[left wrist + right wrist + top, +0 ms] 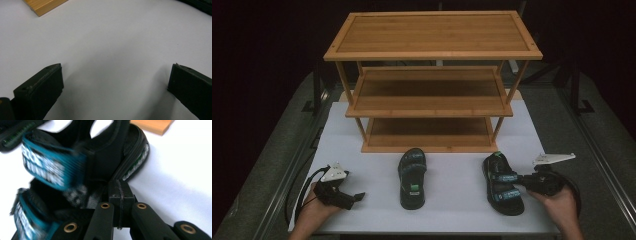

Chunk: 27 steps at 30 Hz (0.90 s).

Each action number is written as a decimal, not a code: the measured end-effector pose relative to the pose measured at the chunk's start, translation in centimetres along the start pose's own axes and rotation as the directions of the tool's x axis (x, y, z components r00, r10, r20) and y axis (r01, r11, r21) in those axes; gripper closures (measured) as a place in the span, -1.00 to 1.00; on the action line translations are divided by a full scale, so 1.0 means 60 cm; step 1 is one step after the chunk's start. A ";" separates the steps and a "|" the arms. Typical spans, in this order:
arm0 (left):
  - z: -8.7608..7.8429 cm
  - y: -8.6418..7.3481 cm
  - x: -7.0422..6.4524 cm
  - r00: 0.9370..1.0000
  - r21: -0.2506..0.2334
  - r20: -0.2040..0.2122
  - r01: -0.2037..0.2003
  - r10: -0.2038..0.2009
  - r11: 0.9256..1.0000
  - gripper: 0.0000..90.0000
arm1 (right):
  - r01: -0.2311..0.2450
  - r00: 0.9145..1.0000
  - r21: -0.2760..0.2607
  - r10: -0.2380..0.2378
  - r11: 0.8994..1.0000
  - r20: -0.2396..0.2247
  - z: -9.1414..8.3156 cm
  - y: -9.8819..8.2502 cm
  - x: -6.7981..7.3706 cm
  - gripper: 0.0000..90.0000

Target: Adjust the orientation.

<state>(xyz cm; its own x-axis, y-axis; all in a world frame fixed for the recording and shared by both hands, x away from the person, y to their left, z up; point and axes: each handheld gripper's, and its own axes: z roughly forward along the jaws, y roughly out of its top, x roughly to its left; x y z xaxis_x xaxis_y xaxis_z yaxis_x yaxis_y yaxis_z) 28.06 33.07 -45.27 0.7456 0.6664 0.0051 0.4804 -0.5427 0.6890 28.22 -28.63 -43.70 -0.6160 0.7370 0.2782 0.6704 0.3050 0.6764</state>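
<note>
left gripper (357, 196) fingers spread wide | right gripper (119, 195) fingers pressed together

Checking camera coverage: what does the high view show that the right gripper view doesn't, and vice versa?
High view: the whole three-tier rack, the left sandal, the left gripper with jaws apart, and both hands.

Right gripper view: the jaws pressed shut against the right sandal, its blue straps' white lettering, and the green-white tread at its edge.

Both: the right sandal, the right gripper, the white table, and some rack wood.
</note>
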 end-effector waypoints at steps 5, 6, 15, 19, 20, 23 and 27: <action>0.000 0.000 0.000 1.000 0.000 0.000 0.000 0.000 1.000 -1.00 | 0.009 1.000 0.007 -0.009 1.000 0.005 0.003 0.000 -0.001 0.99; 0.000 0.000 0.000 1.000 0.000 0.000 0.000 0.000 1.000 -1.00 | 0.010 1.000 0.002 -0.010 1.000 0.011 -0.002 0.001 0.001 0.99; 0.000 0.000 0.000 1.000 0.000 0.000 0.000 0.000 1.000 -1.00 | 0.035 0.998 -0.122 -0.027 0.992 0.063 -0.081 0.014 0.014 0.77; 0.000 0.000 0.000 1.000 -0.001 -0.001 0.000 0.000 1.000 -1.00 | 0.067 0.998 -0.148 -0.065 0.987 0.019 -0.091 0.027 0.025 0.63; 0.000 0.000 0.000 1.000 -0.001 0.000 0.000 0.000 1.000 -1.00 | 0.075 0.997 -0.130 -0.072 0.989 0.025 -0.088 0.022 0.027 0.67; 0.000 0.000 0.000 1.000 -0.001 0.000 0.000 0.000 1.000 -1.00 | 0.081 0.997 -0.104 -0.081 0.991 0.006 -0.089 0.000 0.030 0.82; 0.000 0.000 0.000 1.000 -0.001 -0.001 0.000 0.000 1.000 -1.00 | 0.098 0.994 -0.082 -0.101 0.992 -0.031 -0.088 -0.029 0.039 0.97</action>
<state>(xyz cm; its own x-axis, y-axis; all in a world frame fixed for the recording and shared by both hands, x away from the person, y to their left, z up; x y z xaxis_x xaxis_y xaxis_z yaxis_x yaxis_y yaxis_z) 28.06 33.07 -45.27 0.7455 0.6665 0.0058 0.4798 -0.5426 0.6895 23.41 -30.62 -40.61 -0.6929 0.6836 0.2293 0.5707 0.3256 0.7539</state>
